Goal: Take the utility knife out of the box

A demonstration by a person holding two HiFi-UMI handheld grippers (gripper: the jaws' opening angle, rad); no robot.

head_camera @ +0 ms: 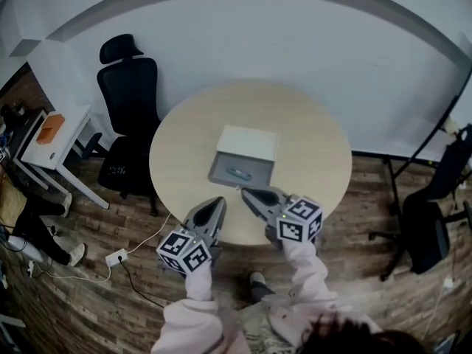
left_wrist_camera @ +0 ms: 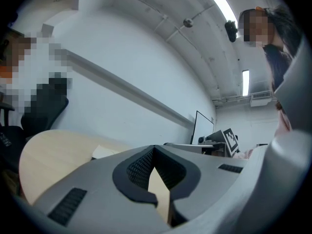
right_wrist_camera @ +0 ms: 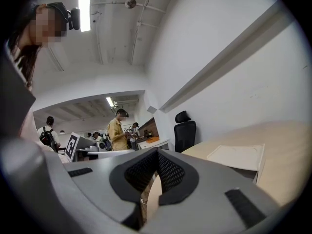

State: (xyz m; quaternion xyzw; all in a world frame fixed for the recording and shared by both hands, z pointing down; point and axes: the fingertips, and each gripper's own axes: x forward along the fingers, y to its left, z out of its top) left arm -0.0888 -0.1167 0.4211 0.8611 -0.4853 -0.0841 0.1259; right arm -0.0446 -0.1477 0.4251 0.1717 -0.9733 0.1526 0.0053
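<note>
We look down on a round bench point(head_camera: 317, 146) of smooth pale wood carrying a flat grey box point(head_camera: 218, 169), its white lid folded back. The utility knife point(head_camera: 240, 172) lies inside (a small teal blur). The left gripper point(head_camera: 219, 201) and right gripper point(head_camera: 245, 192) hover just before the box, meshed black fingers point(right_wrist_camera: 141, 172) together, holding nothing.

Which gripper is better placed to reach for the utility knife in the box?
The right gripper, probably. Its tip sits just short of the open box's front edge, close to the utility knife. The left gripper hangs farther back, near the table's rim. Both pairs of jaws are shut.
</note>
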